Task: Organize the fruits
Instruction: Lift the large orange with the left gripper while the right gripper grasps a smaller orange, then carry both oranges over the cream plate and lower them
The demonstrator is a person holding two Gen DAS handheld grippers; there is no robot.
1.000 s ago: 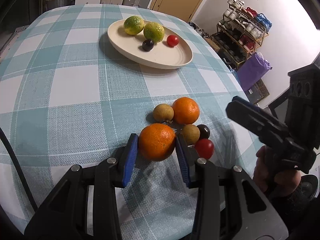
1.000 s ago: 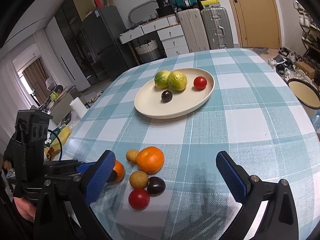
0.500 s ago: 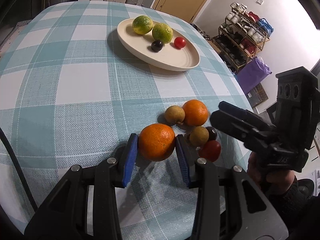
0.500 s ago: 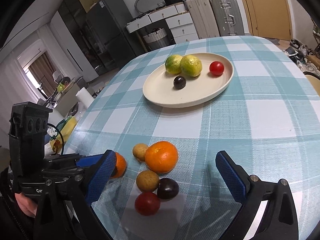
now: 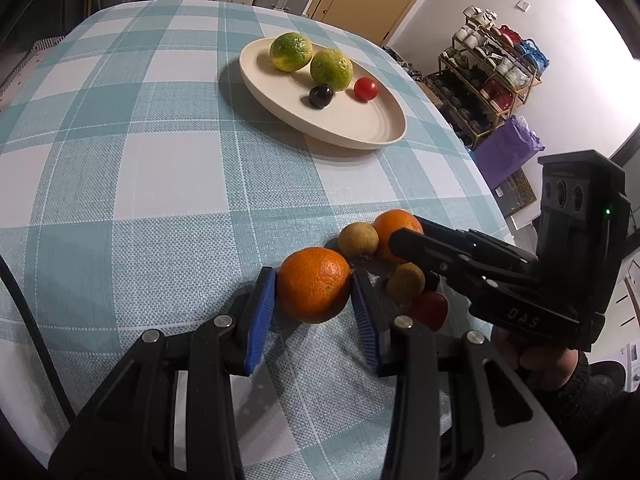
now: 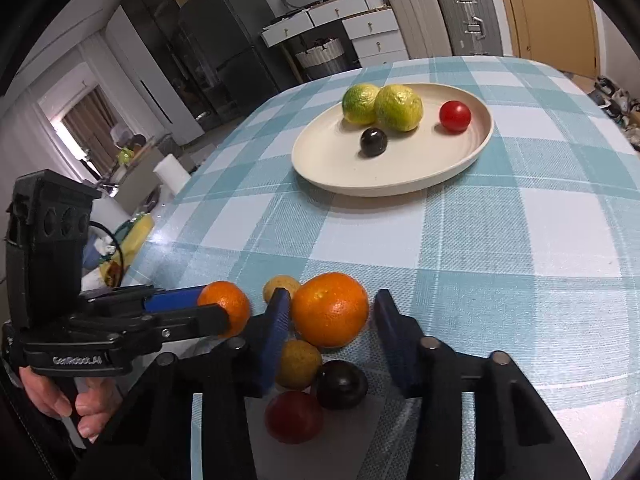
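Note:
My left gripper (image 5: 313,294) is shut on an orange (image 5: 314,284) low over the checked tablecloth; it also shows in the right wrist view (image 6: 224,309). My right gripper (image 6: 330,320) is open, its blue pads on either side of a second orange (image 6: 330,314), with a gap on the right side. Below that orange lie a brown fruit (image 6: 298,364), a dark plum (image 6: 342,384) and a red fruit (image 6: 294,416). Another brown fruit (image 6: 280,285) lies behind. The cream plate (image 6: 328,168) at the far side holds two green citrus, a dark plum and a red fruit.
The table edge falls away on the right in the left wrist view, with a shoe rack (image 5: 496,76) and a purple bag (image 5: 506,148) beyond. Suitcases (image 6: 436,12), drawers and a fridge stand behind the table.
My right gripper has moved in over the fruit cluster and narrowed, so its pads now flank the second orange. My left gripper keeps its orange and has shifted a little.

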